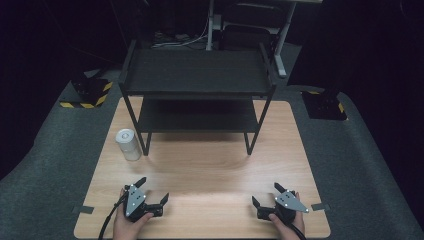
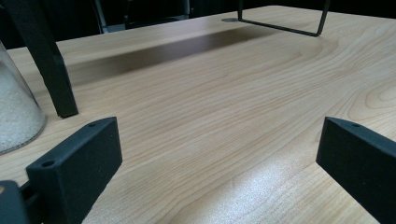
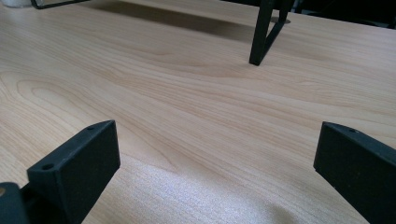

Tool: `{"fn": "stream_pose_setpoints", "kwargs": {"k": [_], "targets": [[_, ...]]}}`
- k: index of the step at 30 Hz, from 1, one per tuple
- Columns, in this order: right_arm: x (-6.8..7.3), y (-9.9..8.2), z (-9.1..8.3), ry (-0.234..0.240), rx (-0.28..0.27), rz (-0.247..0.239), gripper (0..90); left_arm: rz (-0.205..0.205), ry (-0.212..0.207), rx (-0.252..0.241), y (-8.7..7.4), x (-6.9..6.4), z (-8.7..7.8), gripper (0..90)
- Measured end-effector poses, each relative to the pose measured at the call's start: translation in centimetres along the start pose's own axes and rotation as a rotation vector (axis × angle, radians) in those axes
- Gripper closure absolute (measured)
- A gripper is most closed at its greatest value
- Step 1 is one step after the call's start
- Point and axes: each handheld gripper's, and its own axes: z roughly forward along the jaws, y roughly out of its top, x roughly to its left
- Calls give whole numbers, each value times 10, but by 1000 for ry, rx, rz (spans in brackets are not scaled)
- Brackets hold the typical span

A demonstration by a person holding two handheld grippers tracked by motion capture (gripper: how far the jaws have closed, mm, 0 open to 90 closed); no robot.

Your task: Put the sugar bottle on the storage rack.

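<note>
**Both tools wait wide open near the front edge, the jar stands far at the left**

The left tool (image 1: 151, 191) rests near the front edge of the wooden surface (image 1: 210, 170), held in a hand, and its jaws stand wide apart with nothing between them. The right tool (image 1: 267, 195) is in the same state on the other side: jaws wide, only bare wood between them.

The thing nearest to the work is the jar (image 1: 128, 144), a clear cylinder with a pale lid and white grains inside. It stands upright on the surface, just beside the left front leg of the black shelf rack (image 1: 196, 75). In the left gripper view the jar (image 2: 16, 112) appears at the left edge, close to that leg.

I judge that the step in hand is the approach of the left tool to the jar. To do it well, the tool should come level, with the jaws on both sides of the jar body below the lid, and stay clear of the rack leg, because the gap there is narrow. Closing should be slow, as the smooth wall may slip.

No brand, label or writing can be read on the jar or the rack.
</note>
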Motion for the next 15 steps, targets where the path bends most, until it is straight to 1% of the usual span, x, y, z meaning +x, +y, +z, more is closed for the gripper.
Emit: {"fn": "stream_pose_setpoints", "kwargs": {"k": [3, 8, 15], "targets": [[0, -1, 0, -3, -3, 2, 1, 2, -1, -1, 0, 0, 0, 5], [1, -2, -1, -3, -10, -9, 1, -8, -2, 2, 0, 0, 0, 4], [1, -2, -1, 0, -11, -7, 1, 1, -1, 5, 1, 0, 0, 4]]}}
